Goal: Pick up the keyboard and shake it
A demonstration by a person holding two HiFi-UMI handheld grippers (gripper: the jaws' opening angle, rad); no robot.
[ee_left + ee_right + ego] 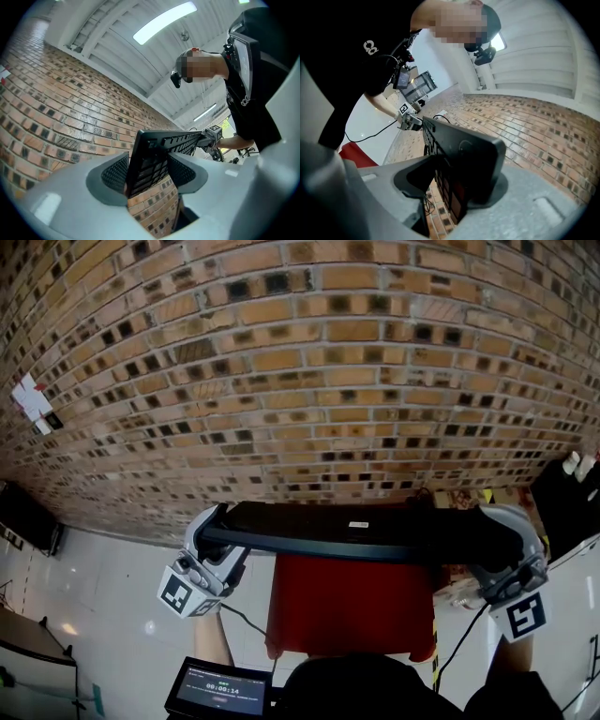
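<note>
You've got the black keyboard point(356, 532) up in the air, clear of the red surface point(352, 615) below, running crosswise in front of the brick wall point(300, 381). One short end sits in each tong, which looks like the sensible hold for shaking: both ends are carried, so the long board can't swing or twist out.

The left gripper point(214, 529) stands wide, its mesh pads point(114, 176) closed on the keyboard's end, which sits tilted between them. The right gripper point(495, 532) is clamped on the opposite end in the same way, with the board well down between its jaws.

The head view gives you only the smooth underside with a small label, plus the full span between your hands. The key face shows only in the two gripper views, so the keys seem turned away from you, probably to let loose bits drop out. Those views also show how deep each bite goes.
</note>
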